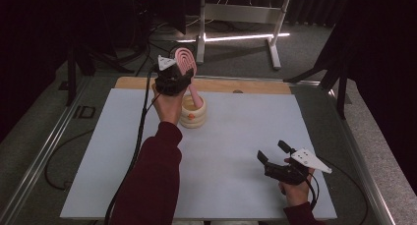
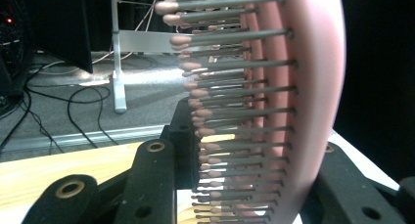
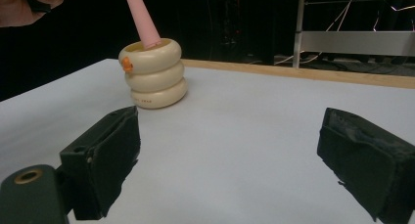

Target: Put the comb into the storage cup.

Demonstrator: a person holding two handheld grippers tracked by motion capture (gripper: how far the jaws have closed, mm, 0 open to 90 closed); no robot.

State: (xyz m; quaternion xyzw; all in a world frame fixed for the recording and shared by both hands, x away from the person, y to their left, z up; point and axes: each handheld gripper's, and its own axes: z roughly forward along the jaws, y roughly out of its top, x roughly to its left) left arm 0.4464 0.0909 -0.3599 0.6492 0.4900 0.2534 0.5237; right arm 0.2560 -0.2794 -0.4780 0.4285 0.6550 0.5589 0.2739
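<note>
Bristling pink hairbrush point(image 2: 274, 101), ribbed cream holder point(image 1: 193, 114)

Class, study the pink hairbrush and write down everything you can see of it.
The pink hairbrush looks like smooth plastic, with an oval, slotted head and rows of thin grey bristles tipped in pink. It stands roughly upright, slightly tilted, head up. The left gripper is shut on its head, fingers on either side. Its tapered handle points down, tip inside the cream ringed holder on the white table.
</note>
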